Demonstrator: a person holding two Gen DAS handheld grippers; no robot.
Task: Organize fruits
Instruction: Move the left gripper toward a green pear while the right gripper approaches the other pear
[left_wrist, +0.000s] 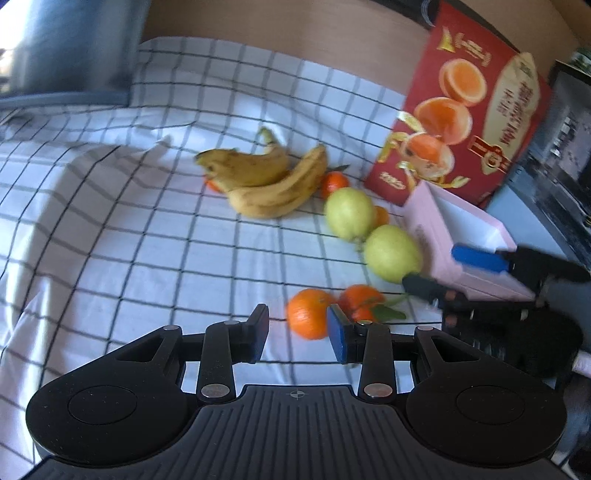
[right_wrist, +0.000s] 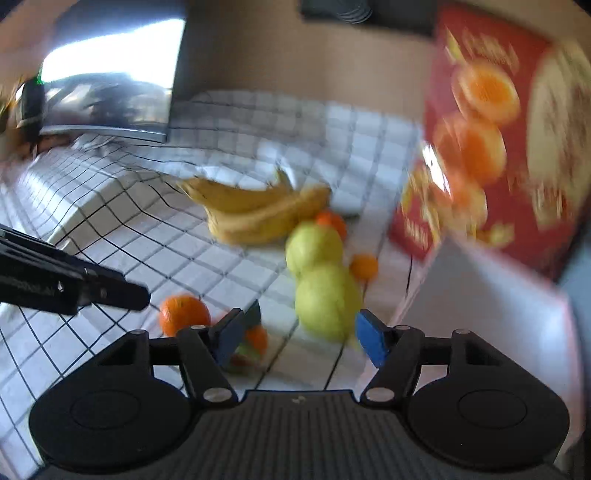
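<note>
Right gripper (right_wrist: 308, 341): jaws standing part open, gripping nothing; nearer green pear (right_wrist: 327, 301) lying just ahead, slightly right, beside pink box (right_wrist: 491, 295); left gripper (left_wrist: 298, 334): narrowly parted, empty, facing tangerines (left_wrist: 308, 314).

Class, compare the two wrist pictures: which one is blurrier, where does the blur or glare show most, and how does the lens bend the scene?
Right wrist view: blurrier, the red box and pears smeared, bright glare at upper left. Left wrist view: sharper, bananas and oranges fairly crisp, slight smear on the right gripper. Both: fisheye bends the checked cloth lines into curves.
</note>
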